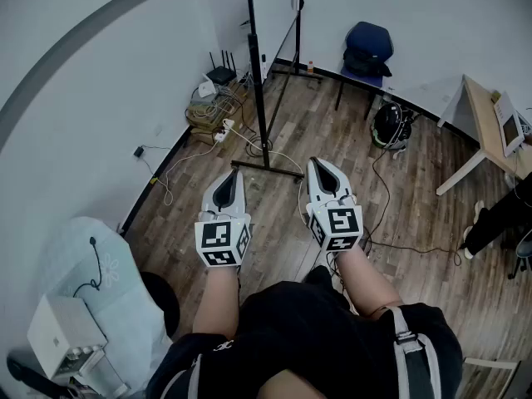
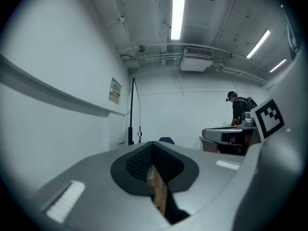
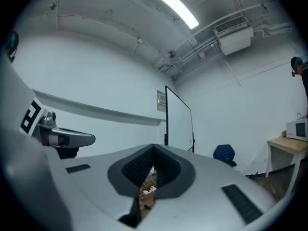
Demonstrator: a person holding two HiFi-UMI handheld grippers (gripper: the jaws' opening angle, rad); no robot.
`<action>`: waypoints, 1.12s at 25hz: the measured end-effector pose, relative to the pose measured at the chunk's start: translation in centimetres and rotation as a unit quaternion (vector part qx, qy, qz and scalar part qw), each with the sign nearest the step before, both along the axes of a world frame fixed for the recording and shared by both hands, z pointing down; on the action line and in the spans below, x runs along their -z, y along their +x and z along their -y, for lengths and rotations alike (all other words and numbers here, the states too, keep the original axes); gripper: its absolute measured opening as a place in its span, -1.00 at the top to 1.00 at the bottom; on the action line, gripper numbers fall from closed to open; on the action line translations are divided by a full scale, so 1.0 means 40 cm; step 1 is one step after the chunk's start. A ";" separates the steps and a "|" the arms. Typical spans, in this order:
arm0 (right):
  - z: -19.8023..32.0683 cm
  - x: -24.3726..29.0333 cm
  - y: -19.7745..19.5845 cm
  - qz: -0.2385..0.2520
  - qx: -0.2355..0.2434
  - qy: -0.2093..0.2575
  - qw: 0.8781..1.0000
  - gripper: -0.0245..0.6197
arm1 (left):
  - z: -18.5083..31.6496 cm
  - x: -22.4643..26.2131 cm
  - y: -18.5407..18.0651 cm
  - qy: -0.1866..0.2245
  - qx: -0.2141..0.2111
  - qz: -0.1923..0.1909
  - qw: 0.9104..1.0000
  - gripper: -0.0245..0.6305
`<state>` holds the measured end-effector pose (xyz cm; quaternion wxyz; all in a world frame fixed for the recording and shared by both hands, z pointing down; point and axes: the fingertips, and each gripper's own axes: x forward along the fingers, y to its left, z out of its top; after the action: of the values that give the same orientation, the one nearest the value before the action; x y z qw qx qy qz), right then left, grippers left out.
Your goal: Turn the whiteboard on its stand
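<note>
The whiteboard (image 3: 179, 121) stands on its black stand (image 1: 258, 81) a short way ahead of me, turned nearly edge-on, with its near foot (image 1: 266, 169) on the wooden floor. The stand's upright (image 2: 131, 117) also shows in the left gripper view. My left gripper (image 1: 230, 176) (image 2: 153, 147) is held over the floor just short of that foot, jaws together and nothing between them. My right gripper (image 1: 322, 165) (image 3: 154, 149) hangs beside it, to the right of the foot, also shut and empty. Neither gripper touches the board or the stand.
A router and a tangle of cables (image 1: 212, 98) lie by the wall left of the stand. A blue chair (image 1: 367, 50) stands behind it, with a black bag (image 1: 387, 125) and a wooden table (image 1: 490, 119) to the right. A person (image 1: 499, 214) stands at the right edge.
</note>
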<state>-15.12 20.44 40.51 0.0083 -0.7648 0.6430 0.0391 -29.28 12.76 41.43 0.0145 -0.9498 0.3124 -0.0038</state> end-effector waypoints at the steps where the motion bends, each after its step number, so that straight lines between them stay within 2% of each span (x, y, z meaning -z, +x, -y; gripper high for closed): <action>1: 0.002 -0.002 0.000 0.001 0.000 0.001 1.000 0.91 | 0.000 -0.002 0.004 0.000 -0.002 0.001 1.000 0.90; 15: 0.064 -0.012 0.067 0.014 -0.018 -0.010 1.000 0.91 | 0.057 -0.008 0.085 -0.009 -0.018 0.004 1.000 0.90; 19: 0.094 -0.008 0.094 0.025 -0.007 -0.005 1.000 0.91 | 0.093 -0.010 0.116 -0.016 -0.014 0.003 1.000 0.90; 28: 0.171 -0.008 0.260 0.033 -0.004 -0.017 0.999 0.91 | 0.166 -0.011 0.280 -0.029 -0.010 0.014 0.999 0.90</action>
<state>-4.72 13.61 40.84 0.0164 -0.7683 0.6399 0.0034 -18.09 6.12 41.87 -0.0081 -0.9527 0.3026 -0.0261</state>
